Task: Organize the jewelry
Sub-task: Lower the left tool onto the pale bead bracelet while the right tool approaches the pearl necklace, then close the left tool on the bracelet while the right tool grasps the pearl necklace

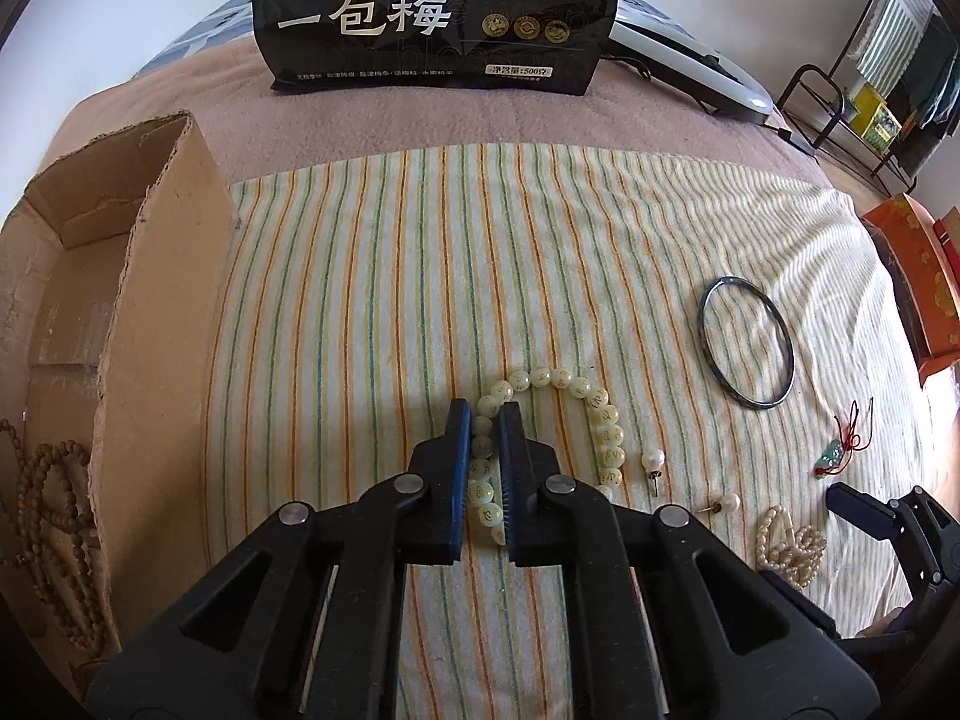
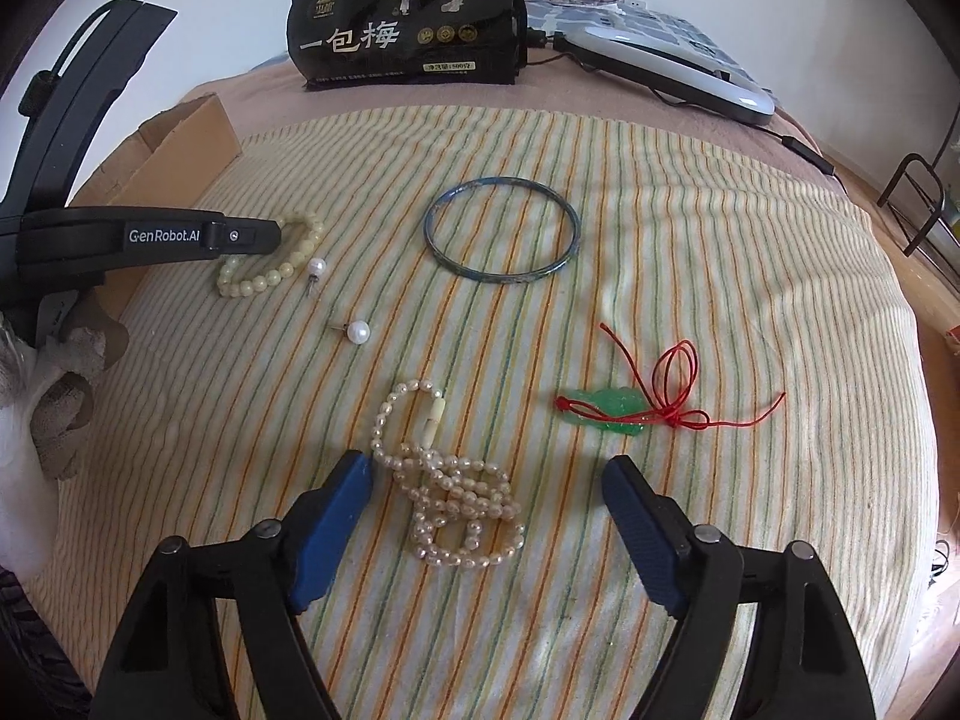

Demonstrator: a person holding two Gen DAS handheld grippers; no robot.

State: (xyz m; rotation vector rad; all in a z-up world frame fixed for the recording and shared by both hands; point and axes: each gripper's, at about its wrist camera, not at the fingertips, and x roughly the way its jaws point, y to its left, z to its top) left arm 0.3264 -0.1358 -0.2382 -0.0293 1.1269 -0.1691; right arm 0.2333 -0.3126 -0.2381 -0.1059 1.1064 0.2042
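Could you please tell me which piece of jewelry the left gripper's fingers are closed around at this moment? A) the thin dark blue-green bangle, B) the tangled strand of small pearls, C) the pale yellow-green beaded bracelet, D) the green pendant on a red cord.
C: the left gripper has its jaws pinched on one side of the pale yellow-green beaded bracelet on the striped cloth.

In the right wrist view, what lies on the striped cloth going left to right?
Bead bracelet → upper pearl stud → lower pearl stud → pearl strand → bangle → jade pendant with its red cord.
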